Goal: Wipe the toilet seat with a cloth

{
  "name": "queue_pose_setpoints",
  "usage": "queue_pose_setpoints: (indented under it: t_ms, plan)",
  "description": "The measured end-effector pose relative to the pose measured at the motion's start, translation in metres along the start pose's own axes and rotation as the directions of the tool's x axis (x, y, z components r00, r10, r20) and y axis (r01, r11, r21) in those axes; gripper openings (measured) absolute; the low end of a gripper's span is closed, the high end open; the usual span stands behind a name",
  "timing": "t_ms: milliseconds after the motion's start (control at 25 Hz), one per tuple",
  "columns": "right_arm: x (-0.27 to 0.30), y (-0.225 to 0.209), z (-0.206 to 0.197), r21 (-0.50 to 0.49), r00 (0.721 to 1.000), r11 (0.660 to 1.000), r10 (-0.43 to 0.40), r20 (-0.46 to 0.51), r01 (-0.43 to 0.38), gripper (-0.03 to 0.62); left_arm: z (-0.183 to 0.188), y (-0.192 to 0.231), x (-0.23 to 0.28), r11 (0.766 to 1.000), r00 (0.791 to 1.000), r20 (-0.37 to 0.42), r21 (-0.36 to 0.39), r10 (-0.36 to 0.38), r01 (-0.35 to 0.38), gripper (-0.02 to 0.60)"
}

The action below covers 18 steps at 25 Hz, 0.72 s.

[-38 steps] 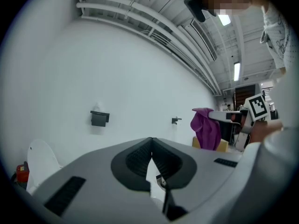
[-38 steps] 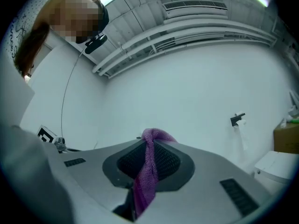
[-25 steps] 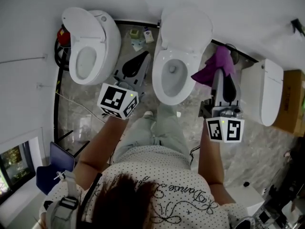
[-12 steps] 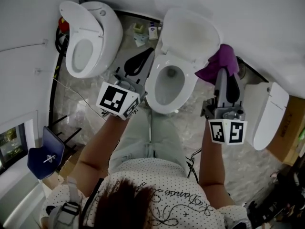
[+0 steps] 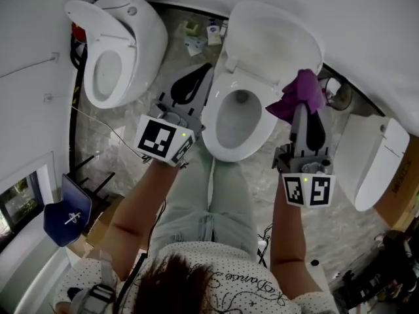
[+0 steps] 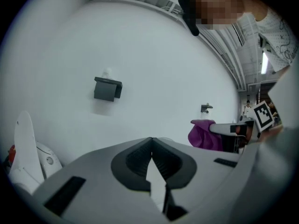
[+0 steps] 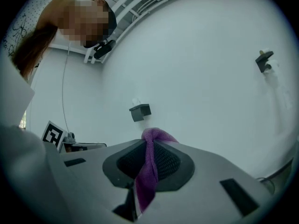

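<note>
The middle toilet stands with its lid (image 5: pixel 275 41) raised and its white seat (image 5: pixel 226 150) down around the bowl. A purple cloth (image 5: pixel 298 95) hangs over the seat's right edge, near the hinge. My right gripper (image 5: pixel 302 106) is shut on the cloth (image 7: pixel 148 171), which is pinched between the jaws of the right gripper (image 7: pixel 149 141). I cannot tell whether the cloth touches the seat. My left gripper (image 5: pixel 196 77) hovers to the left of the bowl, above the floor. In its own view the left gripper (image 6: pixel 152 140) is shut with nothing in it, and the cloth (image 6: pixel 203 134) shows at the right.
A second toilet (image 5: pixel 114 51) stands at the left and a third toilet (image 5: pixel 370 152) at the right. Small bottles (image 5: pixel 209 31) sit on the floor by the wall. A grey paper holder (image 6: pixel 106 88) hangs on the wall. A blue chair (image 5: pixel 65 214) is at the lower left.
The head view has swung, so the toilets sit differently in the picture. Both grippers keep their places either side of the middle bowl, and the cloth stays in the right one.
</note>
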State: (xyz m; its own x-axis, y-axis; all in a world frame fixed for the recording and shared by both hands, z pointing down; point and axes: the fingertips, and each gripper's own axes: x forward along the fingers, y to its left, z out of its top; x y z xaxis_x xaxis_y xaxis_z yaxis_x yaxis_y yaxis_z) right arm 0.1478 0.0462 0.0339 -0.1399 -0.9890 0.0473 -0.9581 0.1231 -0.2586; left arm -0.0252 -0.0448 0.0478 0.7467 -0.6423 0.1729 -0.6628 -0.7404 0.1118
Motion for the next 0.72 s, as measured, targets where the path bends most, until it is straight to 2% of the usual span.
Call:
queue_pose_setpoints:
  t_ms: [520,720]
  plan:
    - [0.074,-0.002,-0.141,0.037,0.989,0.997,-0.058,-0.135,0.064,0.057,-0.105,0.065,0.051,0.994,0.992,-0.095,-0.071,-0.084,0.078,0.004]
    - [0.104,-0.005,-0.202,0.058,0.981,0.996,-0.057,-0.183,0.069,0.057,-0.146,0.088,0.069,0.994,0.99,-0.115,-0.082,-0.082,0.073,0.005]
